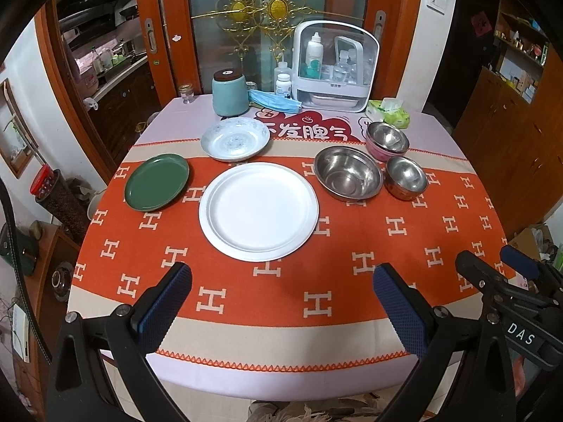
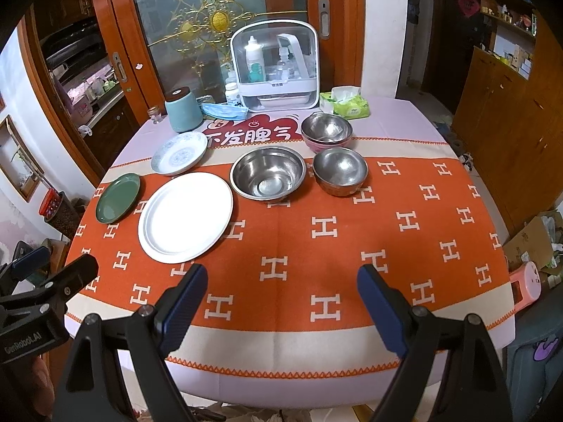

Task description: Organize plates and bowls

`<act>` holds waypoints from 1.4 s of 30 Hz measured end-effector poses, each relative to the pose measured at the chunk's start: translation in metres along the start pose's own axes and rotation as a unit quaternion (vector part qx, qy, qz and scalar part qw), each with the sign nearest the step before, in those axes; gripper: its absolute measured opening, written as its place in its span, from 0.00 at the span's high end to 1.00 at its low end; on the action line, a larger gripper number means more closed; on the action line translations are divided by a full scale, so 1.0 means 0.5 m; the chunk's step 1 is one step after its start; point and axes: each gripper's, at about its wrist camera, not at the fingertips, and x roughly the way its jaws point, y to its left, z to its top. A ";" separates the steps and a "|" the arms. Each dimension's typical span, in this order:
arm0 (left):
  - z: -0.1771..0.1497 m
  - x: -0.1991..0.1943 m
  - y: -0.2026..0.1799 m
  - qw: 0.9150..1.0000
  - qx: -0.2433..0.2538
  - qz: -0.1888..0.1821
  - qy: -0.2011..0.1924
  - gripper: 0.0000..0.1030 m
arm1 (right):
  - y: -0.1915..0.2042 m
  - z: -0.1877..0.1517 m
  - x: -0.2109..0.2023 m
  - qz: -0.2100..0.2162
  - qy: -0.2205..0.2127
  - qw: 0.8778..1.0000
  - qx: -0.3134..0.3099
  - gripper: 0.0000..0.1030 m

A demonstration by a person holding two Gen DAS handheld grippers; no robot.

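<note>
Nothing looks sorted yet. The white plate (image 1: pixel 258 211), green plate (image 1: pixel 157 181) and patterned plate (image 1: pixel 235 139) lie singly toward the bench's (image 1: pixel 281 323) left edge; the large steel bowl (image 1: pixel 347 173) and small steel bowl (image 1: pixel 406 177) sit apart toward the right, behind them a steel bowl nested in a pink bowl (image 1: pixel 381 154). Left tool (image 1: pixel 281 302) and right tool (image 2: pixel 281 302) hover at the near edge, fingers apart, empty.

Three plates (image 1: pixel 258 211) and three steel bowls (image 1: pixel 347 177); one canister (image 1: pixel 230 93), tissue pack (image 1: pixel 388 112), storage box (image 1: pixel 336 66)

bare near tablecloth (image 2: pixel 299 263), dishes crowding beyond
</note>
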 end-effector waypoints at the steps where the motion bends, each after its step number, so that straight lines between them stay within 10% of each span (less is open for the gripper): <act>1: -0.001 0.000 0.000 1.000 0.000 0.001 0.000 0.01 | 0.000 -0.001 -0.001 0.001 -0.001 1.000 -0.001 0.15; 26: -0.008 -0.021 0.027 0.998 -0.051 0.031 -0.007 0.01 | -0.023 0.047 0.051 0.064 0.004 0.997 -0.031 0.15; 42: 0.059 0.091 0.208 0.998 -0.049 0.021 0.032 0.01 | 0.081 0.106 0.159 0.046 0.049 0.998 -0.002 0.15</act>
